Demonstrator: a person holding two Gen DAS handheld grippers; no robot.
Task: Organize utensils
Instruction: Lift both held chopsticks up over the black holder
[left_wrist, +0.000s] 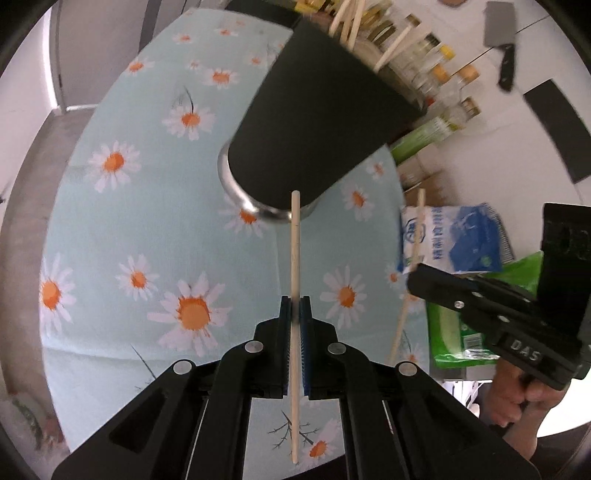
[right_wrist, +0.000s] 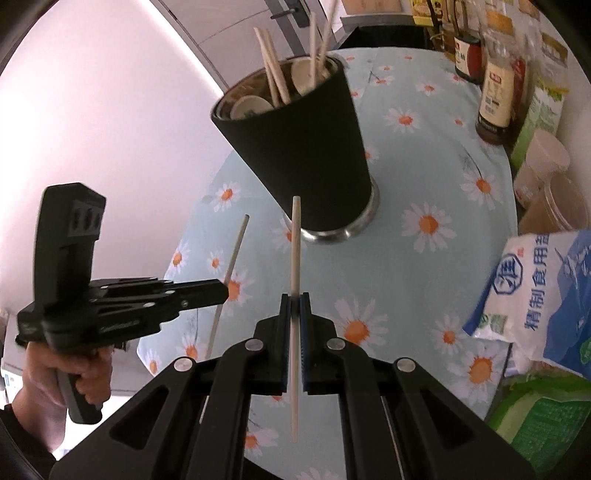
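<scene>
A black utensil cup (left_wrist: 317, 122) with a steel base stands on the daisy tablecloth (left_wrist: 147, 206); it also shows in the right wrist view (right_wrist: 306, 155) with several chopsticks and two spoons inside. My left gripper (left_wrist: 295, 310) is shut on a wooden chopstick (left_wrist: 294, 240), held upright in front of the cup. My right gripper (right_wrist: 294, 306) is shut on another chopstick (right_wrist: 295, 251), also just short of the cup. Each gripper shows in the other's view, the right (left_wrist: 410, 280) with its chopstick (left_wrist: 415, 236), the left (right_wrist: 225, 291) with its chopstick (right_wrist: 234, 251).
Sauce bottles (right_wrist: 495, 96) and jars stand at the table's back edge. A blue-white salt bag (right_wrist: 539, 295) and a green packet (right_wrist: 543, 417) lie on the right. A cleaver (left_wrist: 502, 40) hangs on the wall.
</scene>
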